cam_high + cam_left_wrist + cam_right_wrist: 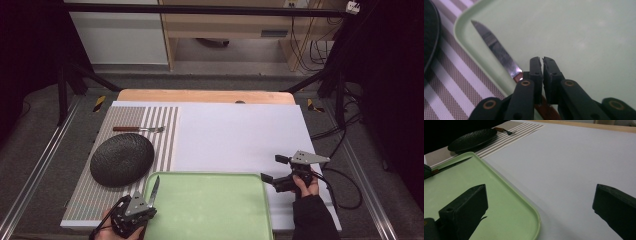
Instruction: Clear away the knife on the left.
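Here your left gripper (142, 204) has its jaws clenched on the knife (499, 53) by its handle, blade lying across the green tray's (210, 210) left rim. Your right gripper (280, 172), beside the tray's right edge, stands wide apart, holding nothing.

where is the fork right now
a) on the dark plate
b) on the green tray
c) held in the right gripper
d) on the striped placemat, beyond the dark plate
d: the fork lies on the striped placemat, farther from the person than the dark plate; the left gripper is closed on the knife at the green tray, and the right gripper is open with nothing in it.
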